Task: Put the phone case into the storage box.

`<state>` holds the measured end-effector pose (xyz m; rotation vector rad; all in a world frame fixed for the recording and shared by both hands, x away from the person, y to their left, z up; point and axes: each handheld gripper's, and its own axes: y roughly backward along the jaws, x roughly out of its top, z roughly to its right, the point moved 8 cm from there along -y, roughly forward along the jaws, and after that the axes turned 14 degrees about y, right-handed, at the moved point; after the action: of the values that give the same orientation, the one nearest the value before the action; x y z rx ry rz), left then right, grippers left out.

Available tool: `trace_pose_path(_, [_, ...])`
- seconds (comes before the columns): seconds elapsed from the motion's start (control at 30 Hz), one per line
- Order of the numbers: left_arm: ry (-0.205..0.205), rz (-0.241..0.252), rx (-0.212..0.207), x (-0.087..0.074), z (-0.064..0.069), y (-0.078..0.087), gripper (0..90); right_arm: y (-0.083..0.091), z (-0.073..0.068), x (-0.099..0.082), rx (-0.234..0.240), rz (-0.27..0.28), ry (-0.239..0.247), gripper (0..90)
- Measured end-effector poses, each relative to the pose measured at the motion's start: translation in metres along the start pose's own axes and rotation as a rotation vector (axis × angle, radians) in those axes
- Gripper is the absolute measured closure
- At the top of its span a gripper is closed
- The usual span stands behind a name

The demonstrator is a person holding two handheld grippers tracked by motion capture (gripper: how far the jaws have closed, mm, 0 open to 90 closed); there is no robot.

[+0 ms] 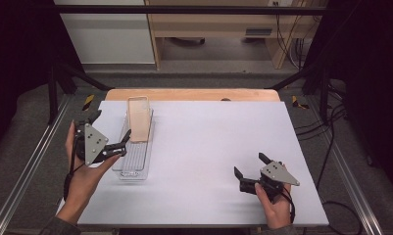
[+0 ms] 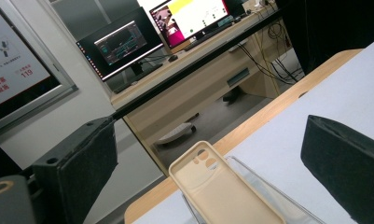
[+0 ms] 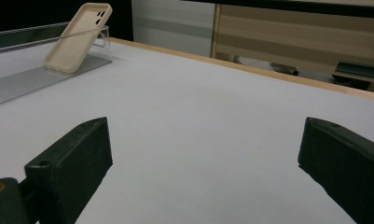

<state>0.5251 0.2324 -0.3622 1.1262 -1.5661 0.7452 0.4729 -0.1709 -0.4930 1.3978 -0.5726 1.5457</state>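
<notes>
While the beige soft phone case (image 1: 138,119) leaned with its lower end in the clear ribbed plastic tray (image 1: 133,170) and its upper end propped on the tray's far wall, near the far left corner of the white bench (image 1: 218,147), the left claw (image 1: 110,132) hovered just beside the tray's left side with its jaws spread, apparently lined up to take the case. In the left gripper view the case (image 2: 222,186) lay between the wide-apart jaws, camera cutouts facing up, untouched. Its tilt probably left an edge free for a grip. The right claw (image 1: 248,166) rested near the bench's near right corner, jaws spread and empty, well apart from the tray, likely waiting its turn.
</notes>
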Motion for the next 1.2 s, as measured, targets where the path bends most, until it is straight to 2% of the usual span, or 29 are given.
trace_pose_path(1.2, [0.080,0.019,0.009,-0.013,-0.011,0.019,3.3,0.000,0.000,0.000,0.000,-0.001,0.004,2.9])
